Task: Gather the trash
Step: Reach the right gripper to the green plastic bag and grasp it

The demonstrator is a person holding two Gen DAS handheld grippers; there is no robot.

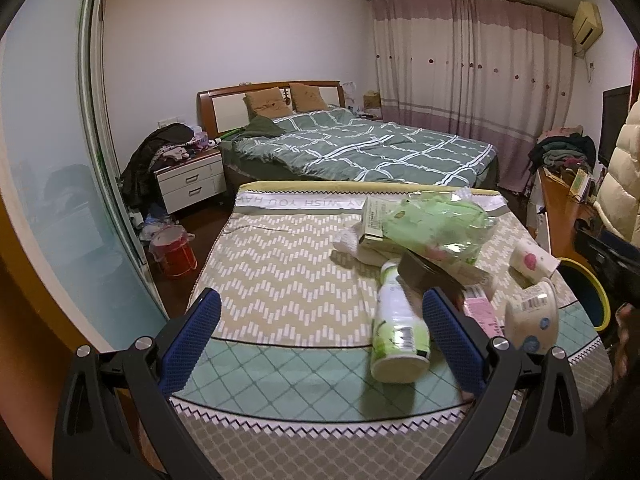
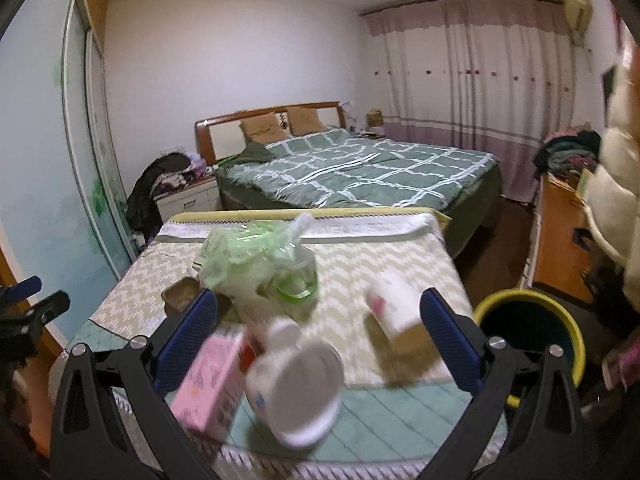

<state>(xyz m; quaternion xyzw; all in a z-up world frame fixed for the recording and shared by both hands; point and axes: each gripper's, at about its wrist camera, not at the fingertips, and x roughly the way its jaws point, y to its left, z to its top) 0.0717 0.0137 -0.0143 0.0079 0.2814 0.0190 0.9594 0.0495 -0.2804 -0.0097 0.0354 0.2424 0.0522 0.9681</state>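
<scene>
A bedroom with a green checked bed (image 1: 360, 144) lies behind the cloth-covered desk (image 1: 280, 264). On it, left to right, a white plastic bottle with a green label (image 1: 396, 320) lies with its long axis toward the camera, base nearest, beside a pink carton (image 1: 480, 312) and a tipped white cup (image 1: 532, 316). Only the right wrist view shows the yellow-rimmed bin (image 2: 528, 328) fully. The left hand-held gripper (image 1: 320, 332) and right hand-held gripper (image 2: 320, 332) both gape wide, holding nothing.

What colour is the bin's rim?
Yellow; the bin is dark inside. It shows best in the right wrist view.
</scene>
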